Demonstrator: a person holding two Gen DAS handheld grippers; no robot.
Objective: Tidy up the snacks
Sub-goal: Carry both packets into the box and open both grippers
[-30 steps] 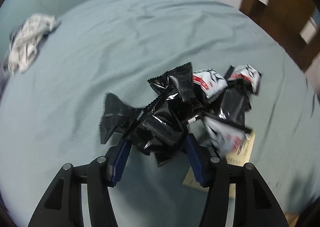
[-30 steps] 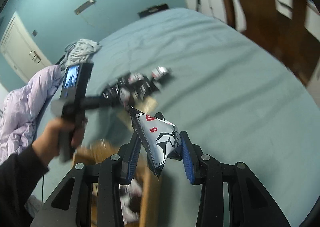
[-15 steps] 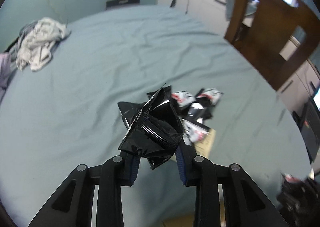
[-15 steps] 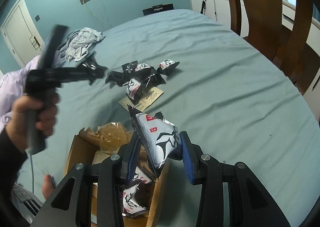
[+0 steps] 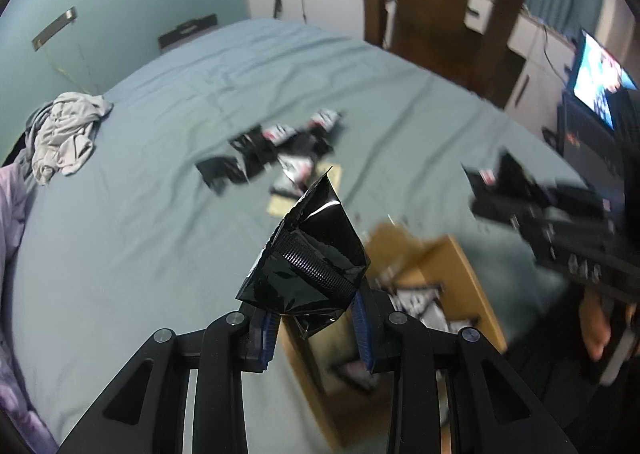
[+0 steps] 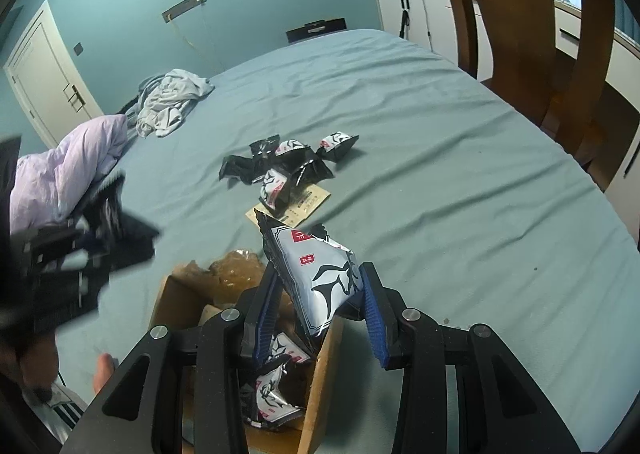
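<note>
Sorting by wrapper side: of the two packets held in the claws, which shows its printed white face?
The packet in the right claw: white with a black horse and red labels. The left claw's packet shows only glossy black.

Open bed sheet (image 6: 420,126) lies to the right of and beyond the heap of snack packets (image 6: 288,166), giving free passage. Near the front, the cardboard box (image 6: 320,386) stands open-topped, partly filled with packets. A wooden chair (image 6: 532,26) bounds the bed's right edge; crumpled clothes (image 6: 168,106) and a lilac quilt (image 6: 64,178) block the left.
</note>
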